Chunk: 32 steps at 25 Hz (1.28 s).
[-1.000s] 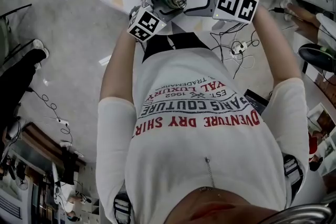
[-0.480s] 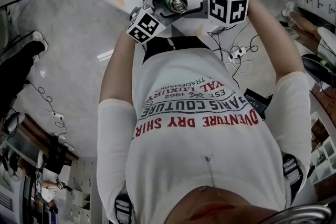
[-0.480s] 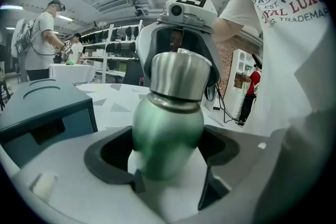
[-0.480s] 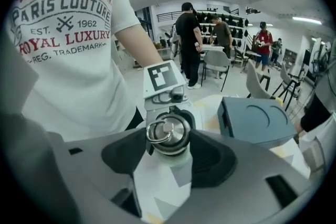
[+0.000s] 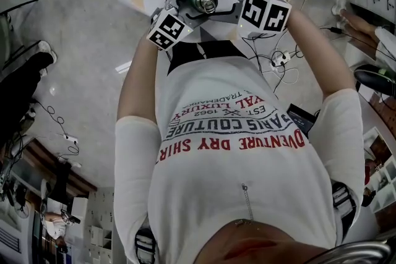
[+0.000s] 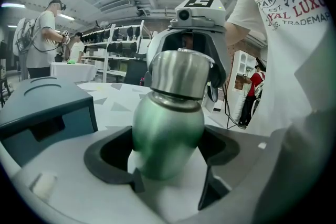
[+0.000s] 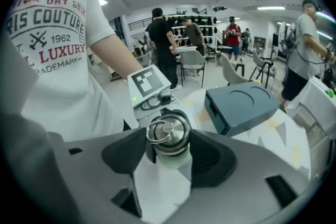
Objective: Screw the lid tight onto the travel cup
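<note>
Between grippers [image 6: 164, 153] [image 7: 169, 157], one cup [image 6: 167, 123], one lid [image 7: 168, 135]

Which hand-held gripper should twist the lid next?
Right. The right hand-held gripper has the lid between its jaws, which have just been closing on it. The left hand-held gripper clamps the green travel cup steady.

White T-shirt [image 5: 247, 182], red and dark print: "COUTURE", "DRY SHIR", "EST. 1962", "LUXURY", "TRADEMARK".
</note>
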Motion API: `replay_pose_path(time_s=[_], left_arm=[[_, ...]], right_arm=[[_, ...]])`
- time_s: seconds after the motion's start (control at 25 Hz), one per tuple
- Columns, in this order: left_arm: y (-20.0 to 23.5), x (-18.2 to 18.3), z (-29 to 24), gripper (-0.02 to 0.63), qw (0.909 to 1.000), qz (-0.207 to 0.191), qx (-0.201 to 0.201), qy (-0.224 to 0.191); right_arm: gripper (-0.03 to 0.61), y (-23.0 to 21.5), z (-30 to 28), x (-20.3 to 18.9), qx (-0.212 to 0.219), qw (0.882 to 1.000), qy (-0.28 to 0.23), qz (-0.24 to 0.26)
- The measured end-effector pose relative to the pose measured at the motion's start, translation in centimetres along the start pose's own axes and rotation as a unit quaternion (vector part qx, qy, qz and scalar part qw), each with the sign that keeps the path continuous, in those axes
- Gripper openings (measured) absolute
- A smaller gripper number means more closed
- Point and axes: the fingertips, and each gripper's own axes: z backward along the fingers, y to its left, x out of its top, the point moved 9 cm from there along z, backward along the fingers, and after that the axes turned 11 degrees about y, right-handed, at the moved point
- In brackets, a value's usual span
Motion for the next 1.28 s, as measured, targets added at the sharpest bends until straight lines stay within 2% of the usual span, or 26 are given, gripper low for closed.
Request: replay_pose_path(time_s=[0.2,0.44,0.64,0.88,1.12,1.28], left_arm=[[0.1,0.4,0.2,0.387,1.0,-0.001,-0.003,-0.007],[0.1,0.3,0.1,0.387,0.9999,0.001,-0.006,-0.009],[0.2,0.3,0.0,0.387,0.9998,-0.007,-0.015,-0.006],[0.2,0.2,0.0,0.388,0.9997,-0.005,-0.023,-0.004],[0.2,0.2,0.1,0.388,0.9997,-0.004,-0.023,-0.002],[0.1,0.3,0.0,0.388,0.9997,-0.004,-0.024,0.0]], right_arm=[[0.268,0.9,-0.2,-0.1,-0.036,0.996,-0.007,-0.081],[0.267,1.9,-0.5,0.0,-0.095,0.985,-0.018,-0.14],[0.267,2.4,-0.6,0.1,-0.119,0.978,-0.024,-0.172],[0.282,2.0,-0.6,-0.5,-0.082,0.988,-0.029,-0.128],[0.284,0.4,0.1,-0.2,-0.028,0.995,0.06,-0.071],[0.282,0.1,0.2,0.9,-0.008,0.994,0.108,0.011]])
